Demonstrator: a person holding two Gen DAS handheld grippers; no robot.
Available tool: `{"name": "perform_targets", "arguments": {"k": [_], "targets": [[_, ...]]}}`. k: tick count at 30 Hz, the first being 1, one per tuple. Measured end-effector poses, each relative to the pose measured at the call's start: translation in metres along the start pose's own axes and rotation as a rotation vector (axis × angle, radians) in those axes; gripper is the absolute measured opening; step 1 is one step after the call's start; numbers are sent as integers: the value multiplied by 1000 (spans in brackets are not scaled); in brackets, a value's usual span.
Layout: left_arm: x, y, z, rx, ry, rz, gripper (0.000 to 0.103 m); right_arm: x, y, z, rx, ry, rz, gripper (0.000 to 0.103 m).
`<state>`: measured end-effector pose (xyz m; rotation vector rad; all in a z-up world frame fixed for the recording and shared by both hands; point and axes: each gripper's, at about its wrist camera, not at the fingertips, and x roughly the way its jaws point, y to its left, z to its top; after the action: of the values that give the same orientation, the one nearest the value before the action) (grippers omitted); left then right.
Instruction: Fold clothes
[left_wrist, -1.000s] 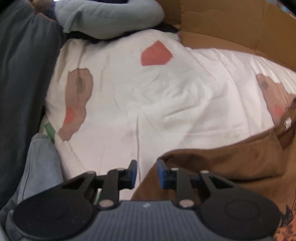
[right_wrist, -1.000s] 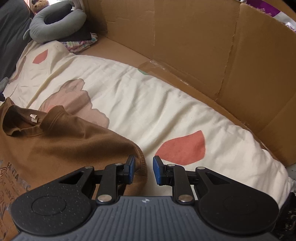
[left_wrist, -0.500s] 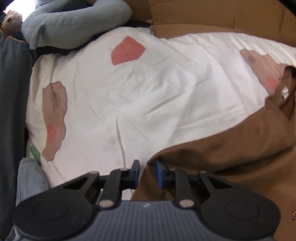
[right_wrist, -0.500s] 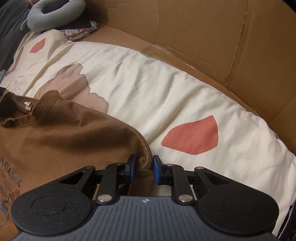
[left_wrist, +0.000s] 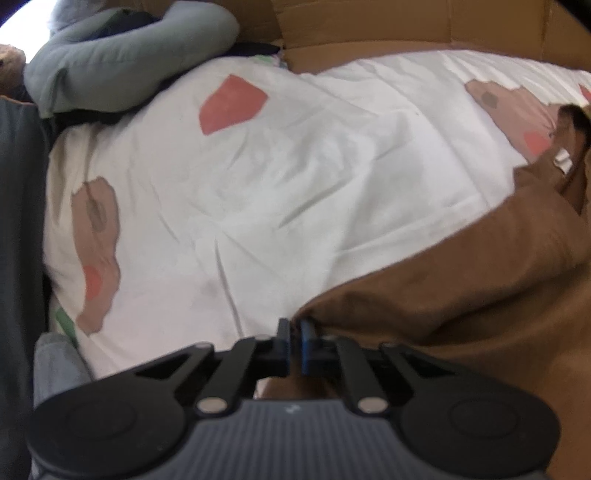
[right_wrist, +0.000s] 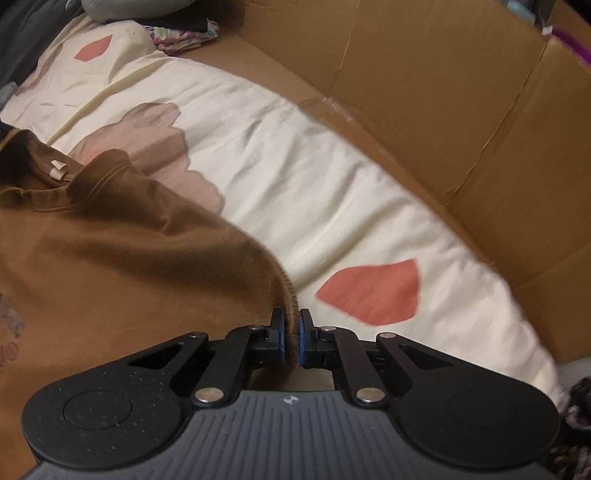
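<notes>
A brown T-shirt (right_wrist: 122, 266) lies face up on a white patterned bedsheet (right_wrist: 314, 192), its collar and white label toward the upper left in the right wrist view. My right gripper (right_wrist: 291, 325) is shut on the ribbed hem of the shirt's sleeve. In the left wrist view the same brown T-shirt (left_wrist: 461, 288) fills the lower right, and my left gripper (left_wrist: 294, 326) is shut on its other sleeve edge. Both sleeve ends are pinched between the blue pads, and the fabric is pulled taut toward each gripper.
A tall cardboard wall (right_wrist: 424, 110) runs along the far side of the bedsheet (left_wrist: 295, 177). A grey U-shaped pillow (left_wrist: 122, 62) lies at the bed's head. Dark grey fabric (left_wrist: 18, 240) lines the left edge, with denim (left_wrist: 55, 362) at the lower left.
Both grippers went from open beside the sleeve edges to shut on them. The shirt fabric now bunches and stretches toward each gripper, and both views have shifted slightly.
</notes>
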<state>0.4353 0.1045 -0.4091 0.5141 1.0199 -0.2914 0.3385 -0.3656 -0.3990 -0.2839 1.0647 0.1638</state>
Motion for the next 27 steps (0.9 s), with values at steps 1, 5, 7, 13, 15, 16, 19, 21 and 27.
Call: {"name": "perform_targets", "arguments": {"k": [1, 5, 7, 13, 15, 16, 19, 21, 27], "targets": [[-3, 3, 0, -18, -14, 13, 5, -2, -1, 2, -10, -9, -21, 5], [-14, 12, 4, -58, -63, 71, 4, -9, -6, 12, -40, -42, -77, 5], [-19, 16, 10, -65, -93, 99, 4, -12, -7, 18, -59, -59, -103, 5], [-36, 31, 32, -94, -180, 190, 4, -19, -14, 42, -72, -125, -188, 5], [-39, 35, 41, -102, -196, 208, 4, -22, -18, 51, -63, -151, -215, 5], [-40, 37, 46, -105, -200, 215, 4, -22, -20, 56, -59, -160, -225, 5], [-36, 41, 56, -111, -201, 226, 4, -18, -25, 70, -56, -169, -243, 5], [-32, 43, 62, -114, -200, 231, 4, -12, -28, 78, -51, -167, -248, 5], [-21, 48, 80, -124, -197, 247, 4, 8, -37, 91, -43, -137, -255, 5]]}}
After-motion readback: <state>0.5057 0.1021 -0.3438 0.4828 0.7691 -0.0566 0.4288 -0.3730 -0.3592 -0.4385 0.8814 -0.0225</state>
